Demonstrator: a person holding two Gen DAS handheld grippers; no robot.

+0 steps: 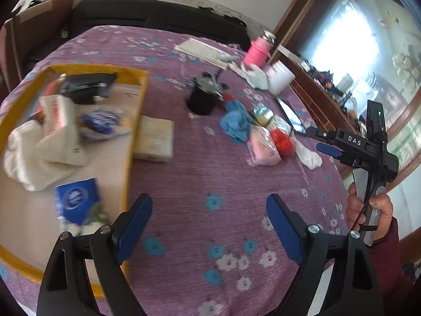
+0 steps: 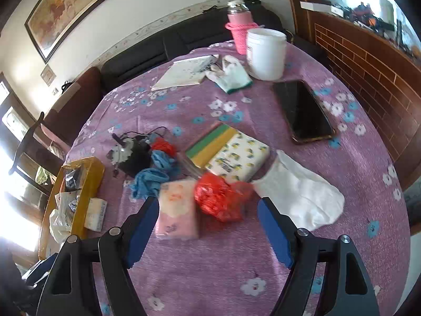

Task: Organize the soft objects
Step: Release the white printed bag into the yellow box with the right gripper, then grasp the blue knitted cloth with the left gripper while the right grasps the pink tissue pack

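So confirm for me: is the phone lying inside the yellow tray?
No, the phone lies on the purple floral tablecloth, far from the yellow tray.

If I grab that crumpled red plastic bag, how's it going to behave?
The red plastic bag looks thin and crinkled, so it would probably crush flat and hang limp. It likely weighs almost nothing. Its glossy film may slip between the pads, and a push would probably slide it across the tablecloth.

2 tissue packs (image 2: 238, 159), 1 red bag (image 2: 219, 200), 1 phone (image 2: 302, 110), 1 box (image 1: 136, 121).
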